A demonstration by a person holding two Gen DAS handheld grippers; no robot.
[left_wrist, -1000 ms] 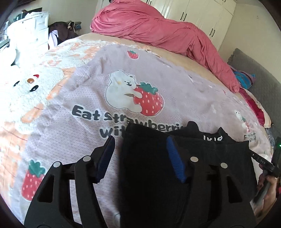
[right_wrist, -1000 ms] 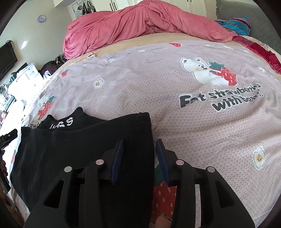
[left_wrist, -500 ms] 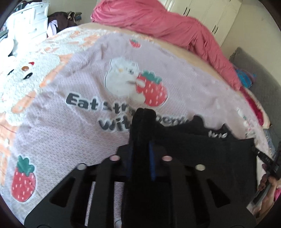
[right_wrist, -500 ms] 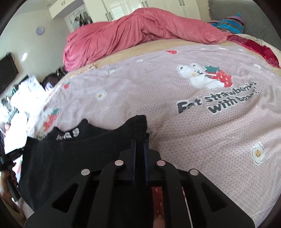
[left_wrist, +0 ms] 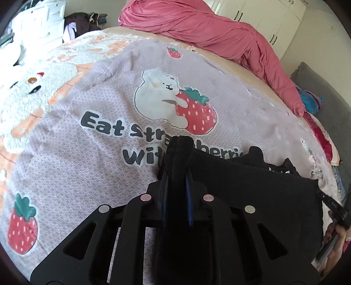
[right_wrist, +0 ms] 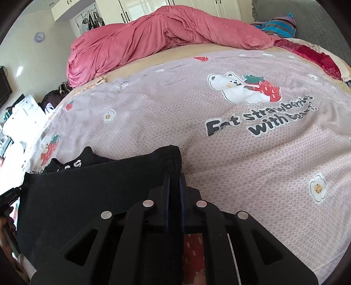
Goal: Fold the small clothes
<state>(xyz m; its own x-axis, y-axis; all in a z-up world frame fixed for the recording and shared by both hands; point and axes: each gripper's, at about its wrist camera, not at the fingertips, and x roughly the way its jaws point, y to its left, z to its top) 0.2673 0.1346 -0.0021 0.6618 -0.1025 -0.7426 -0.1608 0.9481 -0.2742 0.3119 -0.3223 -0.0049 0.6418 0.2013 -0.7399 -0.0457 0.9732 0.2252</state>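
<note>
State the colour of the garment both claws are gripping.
Black garment with small white lettering near its far edge; clearest in the right wrist view.

You are looking at a lilac bedspread (left_wrist: 92,153) printed with a bear hugging a strawberry (left_wrist: 173,105), a pink duvet (right_wrist: 158,37) lying bunched along its far edge, white wardrobe doors (left_wrist: 263,15) standing behind, a round wall clock (right_wrist: 39,36) hanging.

Two wrist fisheyes, low and close over the bed (left_wrist: 65,153).
Both are looking forward along their fingers, sharing the black garment (left_wrist: 252,186) (right_wrist: 87,186) and pink duvet (left_wrist: 208,28) (right_wrist: 164,32).
</note>
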